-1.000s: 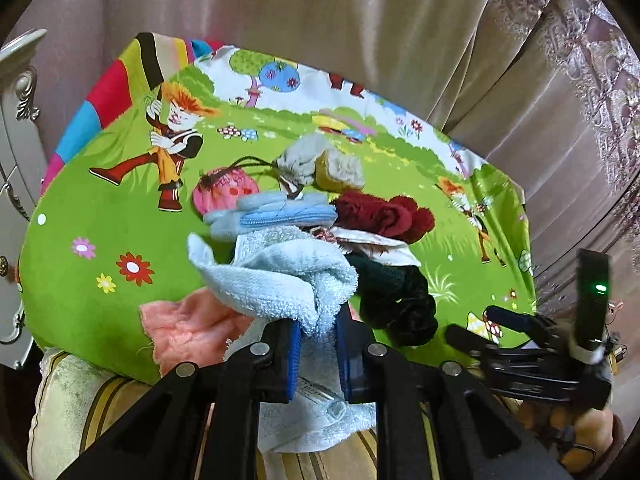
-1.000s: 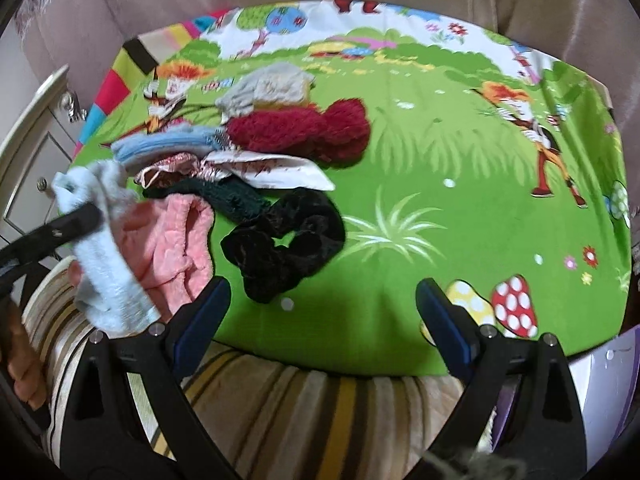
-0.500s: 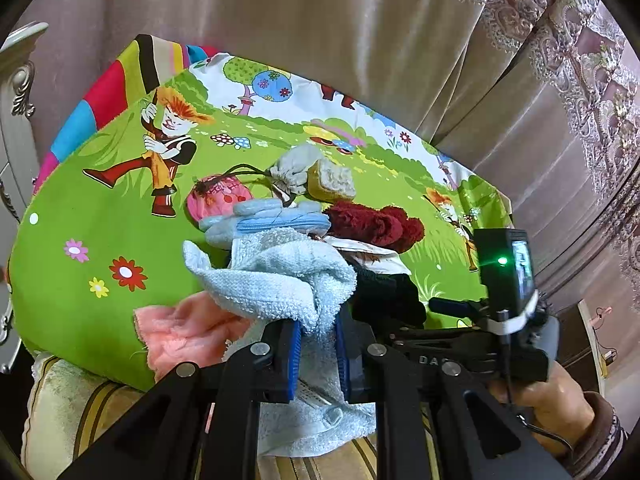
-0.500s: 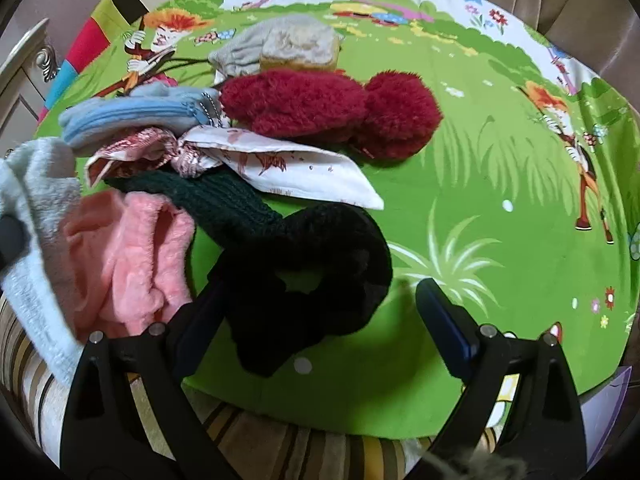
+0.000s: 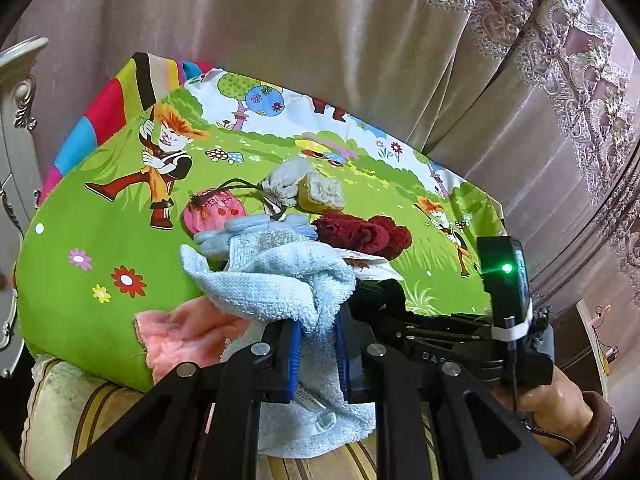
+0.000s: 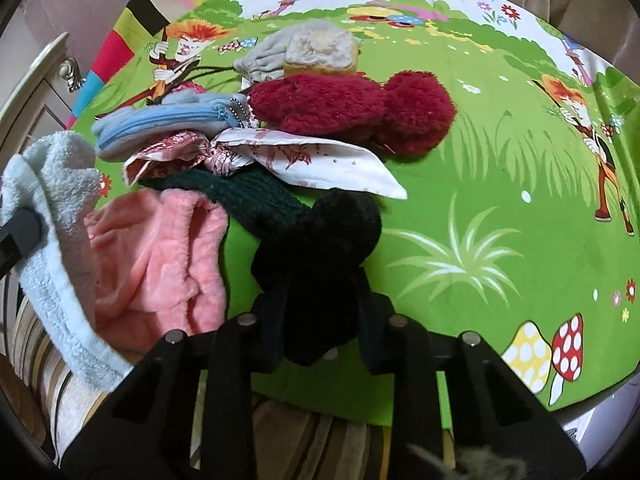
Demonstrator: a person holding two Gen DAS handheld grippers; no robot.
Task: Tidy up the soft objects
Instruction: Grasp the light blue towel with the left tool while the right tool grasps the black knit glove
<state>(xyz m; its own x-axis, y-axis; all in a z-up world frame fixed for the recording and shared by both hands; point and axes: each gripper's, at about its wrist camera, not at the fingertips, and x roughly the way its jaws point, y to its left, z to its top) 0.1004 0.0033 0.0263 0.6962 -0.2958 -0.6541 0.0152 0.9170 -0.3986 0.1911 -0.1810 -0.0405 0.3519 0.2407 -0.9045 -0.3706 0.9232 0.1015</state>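
Curtained bedside: left hand-held gripper pinches blue towel; right hand-held gripper, marked "DAS", closing around black scrunchie.

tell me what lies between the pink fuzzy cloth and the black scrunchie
A dark green knit piece and bare green mat, seen in the right wrist view.

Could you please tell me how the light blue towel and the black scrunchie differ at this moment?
The light blue towel is pale looped terry; the black scrunchie is dark and plush. The towel is a draped sheet hanging past the table edge; the scrunchie is a bunched ring over the green cloth. The left gripper clamps the towel; the right gripper's jaws are closing around the scrunchie. Both are soft.
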